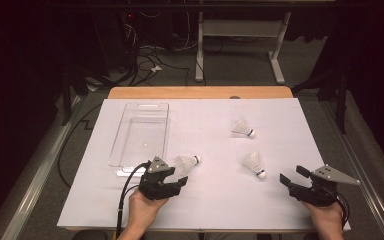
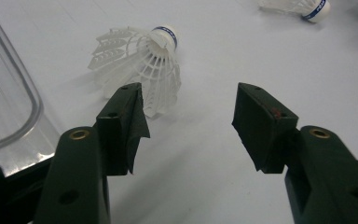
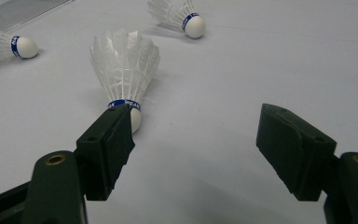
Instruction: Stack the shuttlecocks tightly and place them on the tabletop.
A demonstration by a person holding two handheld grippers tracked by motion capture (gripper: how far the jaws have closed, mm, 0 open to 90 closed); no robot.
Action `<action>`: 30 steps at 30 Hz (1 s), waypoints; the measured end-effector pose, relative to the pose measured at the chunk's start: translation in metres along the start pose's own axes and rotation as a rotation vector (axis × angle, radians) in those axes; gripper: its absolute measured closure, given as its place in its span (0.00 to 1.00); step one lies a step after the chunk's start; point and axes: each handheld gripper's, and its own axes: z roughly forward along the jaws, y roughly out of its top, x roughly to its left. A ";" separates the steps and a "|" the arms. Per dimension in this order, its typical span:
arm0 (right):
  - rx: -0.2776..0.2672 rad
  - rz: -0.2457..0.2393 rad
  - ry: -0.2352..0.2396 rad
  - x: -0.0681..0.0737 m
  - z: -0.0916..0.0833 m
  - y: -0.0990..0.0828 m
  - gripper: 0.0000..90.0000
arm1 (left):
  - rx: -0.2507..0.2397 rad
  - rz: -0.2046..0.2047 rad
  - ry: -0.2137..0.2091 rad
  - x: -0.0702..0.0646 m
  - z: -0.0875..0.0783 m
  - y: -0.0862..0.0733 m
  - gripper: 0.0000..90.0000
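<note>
Three shuttlecocks on the white worktop (image 1: pixel 280 200), one clear tray (image 1: pixel 142 132). Nearest shuttlecock (image 2: pixel 140 65) just ahead of left gripper (image 2: pixel 189 126), fingers (image 2: pixel 126 121) apart, empty. Right gripper (image 3: pixel 196 154) fingers likewise apart.

Handheld black two-jaw grippers, bare hands

Left gripper (image 1: pixel 179 181) and right gripper (image 1: pixel 289 177): black bodies, grey three-cornered top plates, brass-ringed screw holes by each jaw, angular pads; black cable (image 1: pixel 124 195) trails from left. No sleeves visible.

Right tool (image 3: pixel 196 140) jaws wide apart, nothing between. Nearest shuttlecock (image 3: pixel 123 70) lies just past one jaw, cork toward it. Two more shuttlecocks (image 3: pixel 179 14) (image 3: pixel 7 44) farther off on white surface (image 3: pixel 261 60).
</note>
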 end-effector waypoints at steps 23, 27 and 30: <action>0.000 -0.003 0.002 0.000 0.000 0.000 0.31 | 0.039 0.025 0.056 -0.003 0.018 0.016 0.54; -0.001 -0.002 0.003 0.000 0.000 0.000 0.31 | 0.048 0.019 0.063 -0.004 0.022 0.018 0.56; -0.002 -0.003 0.005 0.000 0.000 0.000 0.31 | 0.054 0.014 0.060 -0.003 0.025 0.018 0.57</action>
